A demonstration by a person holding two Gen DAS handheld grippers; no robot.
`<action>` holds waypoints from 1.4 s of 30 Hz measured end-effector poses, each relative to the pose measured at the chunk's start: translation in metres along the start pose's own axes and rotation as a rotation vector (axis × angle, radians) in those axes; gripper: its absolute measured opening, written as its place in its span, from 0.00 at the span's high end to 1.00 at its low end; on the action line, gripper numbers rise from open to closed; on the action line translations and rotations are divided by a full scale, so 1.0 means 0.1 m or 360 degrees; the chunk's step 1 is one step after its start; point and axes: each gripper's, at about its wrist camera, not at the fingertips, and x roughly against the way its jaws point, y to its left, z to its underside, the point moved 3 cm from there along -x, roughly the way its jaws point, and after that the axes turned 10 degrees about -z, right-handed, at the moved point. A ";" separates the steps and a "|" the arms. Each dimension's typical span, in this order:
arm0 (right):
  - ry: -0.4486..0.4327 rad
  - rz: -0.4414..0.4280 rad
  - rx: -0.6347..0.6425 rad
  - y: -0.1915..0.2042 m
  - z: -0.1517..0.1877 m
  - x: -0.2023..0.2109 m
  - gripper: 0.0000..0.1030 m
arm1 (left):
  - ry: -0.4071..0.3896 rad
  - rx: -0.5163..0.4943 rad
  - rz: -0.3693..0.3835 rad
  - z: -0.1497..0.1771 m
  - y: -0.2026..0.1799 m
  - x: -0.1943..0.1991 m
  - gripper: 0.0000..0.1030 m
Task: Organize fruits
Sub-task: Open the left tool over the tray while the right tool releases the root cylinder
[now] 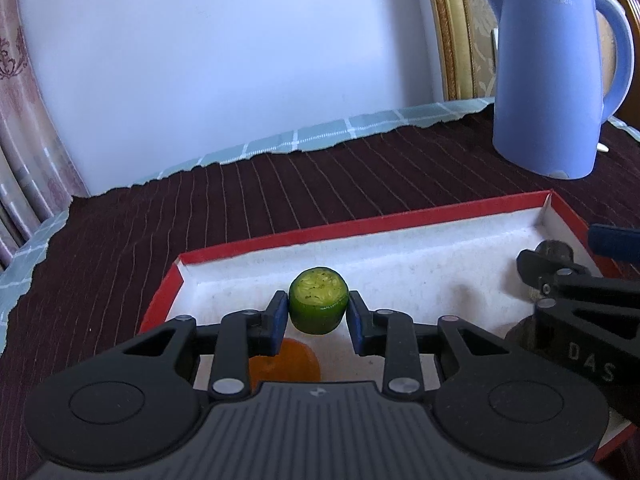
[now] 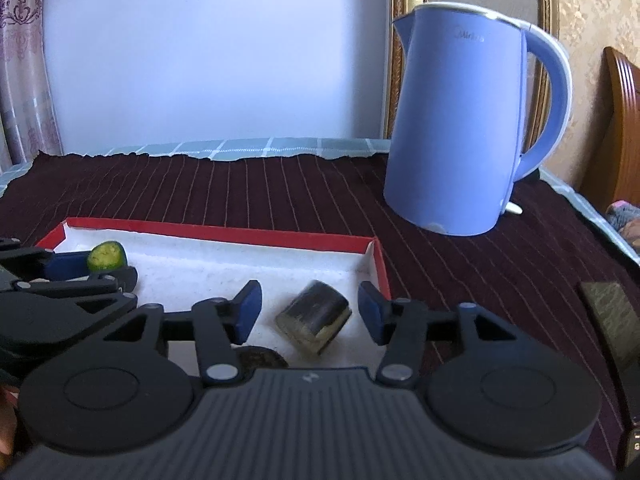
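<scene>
Left claw (image 1: 319, 312): I see its blue pads pinching a green cut fruit piece (image 1: 318, 305), pale cut face upward, held above the white floor of the red-rimmed tray (image 1: 360, 224) near the tray's far left corner. Under that claw an orange fruit (image 1: 294, 364) lies in the tray, partly hidden.

Right claw (image 2: 310, 312): spread wide, gripping nothing. Between its pads, touching neither, a dark cylindrical fruit piece (image 2: 314, 318) lies tilted on the tray floor (image 2: 224, 264) near the tray's right wall. A dark round item (image 2: 260, 356) shows just below it, too hidden for me to identify.

Blue kettle (image 2: 464, 128): upright on the dark striped cloth (image 2: 280, 196) covering the counter, beyond the tray's far right corner.
</scene>
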 end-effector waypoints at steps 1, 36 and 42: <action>-0.0001 0.0000 0.0001 0.00 0.00 0.01 0.48 | 0.0005 0.0003 -0.0003 0.01 0.00 0.00 0.70; -0.0188 -0.0071 0.0012 0.41 0.38 0.96 0.36 | -0.0083 0.0270 -0.0039 0.60 0.78 0.77 0.70; -0.0206 -0.0076 -0.0043 0.40 0.46 1.16 0.36 | -0.0096 0.0320 0.0031 0.75 0.94 0.95 0.70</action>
